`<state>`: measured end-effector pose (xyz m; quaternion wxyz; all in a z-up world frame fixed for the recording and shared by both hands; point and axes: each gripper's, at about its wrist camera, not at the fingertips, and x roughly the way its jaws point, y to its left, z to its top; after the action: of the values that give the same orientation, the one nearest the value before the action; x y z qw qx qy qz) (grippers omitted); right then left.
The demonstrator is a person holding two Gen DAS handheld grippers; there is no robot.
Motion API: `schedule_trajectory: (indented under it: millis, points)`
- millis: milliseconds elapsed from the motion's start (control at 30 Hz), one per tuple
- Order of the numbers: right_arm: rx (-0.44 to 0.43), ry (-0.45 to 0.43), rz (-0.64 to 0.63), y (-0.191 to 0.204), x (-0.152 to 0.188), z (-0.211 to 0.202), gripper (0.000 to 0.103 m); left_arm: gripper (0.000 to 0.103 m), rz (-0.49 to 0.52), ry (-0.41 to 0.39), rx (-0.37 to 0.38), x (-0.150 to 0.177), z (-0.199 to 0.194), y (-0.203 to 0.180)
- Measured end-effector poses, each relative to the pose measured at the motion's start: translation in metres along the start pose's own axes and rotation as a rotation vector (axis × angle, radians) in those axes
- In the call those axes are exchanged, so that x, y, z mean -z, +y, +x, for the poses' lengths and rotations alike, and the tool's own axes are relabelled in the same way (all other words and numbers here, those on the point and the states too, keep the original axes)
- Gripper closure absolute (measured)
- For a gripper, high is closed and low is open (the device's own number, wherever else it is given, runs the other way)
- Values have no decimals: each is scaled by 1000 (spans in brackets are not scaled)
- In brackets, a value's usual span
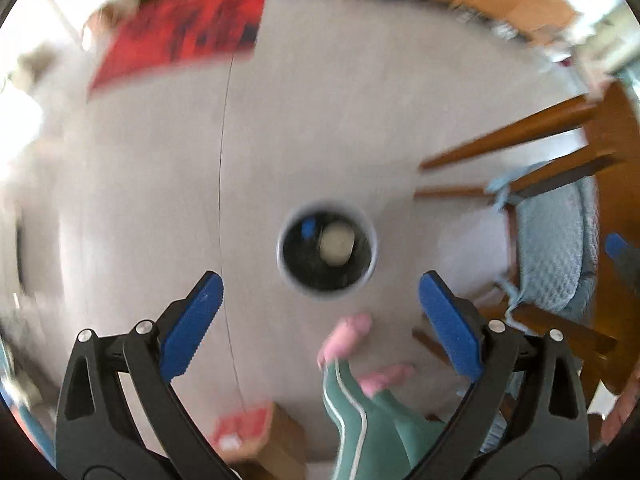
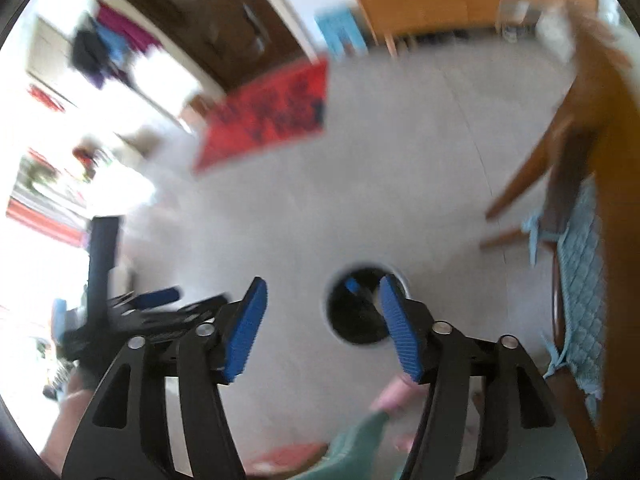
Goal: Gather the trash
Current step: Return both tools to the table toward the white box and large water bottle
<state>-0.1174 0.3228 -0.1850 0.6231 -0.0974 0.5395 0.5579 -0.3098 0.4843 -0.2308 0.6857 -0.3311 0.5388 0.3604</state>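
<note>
Trash bin (image 1: 327, 250), round with a pale rim and a dark inside, stands upright on the pale floor (image 1: 320, 120) just below the middle of the left wrist view, its mouth facing straight up at the camera, so its long axis runs away from the lens and only the opening shows. Inside it lie a pale crumpled lump (image 1: 337, 245) and a small blue scrap (image 1: 308, 228) (both blurred, so what they are cannot be told).

In the right wrist view the same bin sits lower centre, partly behind the right-hand blue pad.

Left gripper (image 1: 320, 316) fills the bottom of its frame with its blue pads spread wide and nothing between them; it is open. Right gripper (image 2: 322, 328) also has its jaws apart and empty, though less widely.

A red mat (image 1: 180, 36) with dark marks lies on the floor in the upper left of the left wrist view. A wooden chair (image 1: 560, 152) with a light blue quilted cushion (image 1: 552, 248) stands at the right edge.

At the bottom of that view, the person's green trouser leg (image 1: 360, 420) and pink slippers (image 1: 348, 338) show between the gripper arms. A small cardboard box (image 1: 260, 436) with a red top sits at the lower edge.
</note>
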Motion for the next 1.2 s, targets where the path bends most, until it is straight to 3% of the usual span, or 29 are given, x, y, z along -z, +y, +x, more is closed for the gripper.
schedule_trajectory:
  millis: [100, 267, 400, 500, 700, 867, 1200]
  points:
    - [33, -147, 38, -13, -6, -87, 31, 7, 129, -140, 44, -21, -71, -62]
    - [212, -333, 190, -84, 21, -222, 28, 7, 365, -217, 198, -27, -132, -195]
    - [383, -415, 359, -149, 72, -298, 28, 7, 560, -211, 293, -4, -147, -302]
    - [477, -466, 478, -188, 115, -343, 28, 7, 710, -187, 323, 28, -150, -367]
    - [583, -559, 684, -237, 198, -402, 28, 7, 907, -137, 371, 81, -155, -453]
    - [651, -577, 789, -260, 239, -430, 28, 7, 1021, -107, 399, 111, -151, -511]
    - [682, -514, 932, -307, 286, -430, 28, 7, 1081, -50, 353, 136, -118, -589]
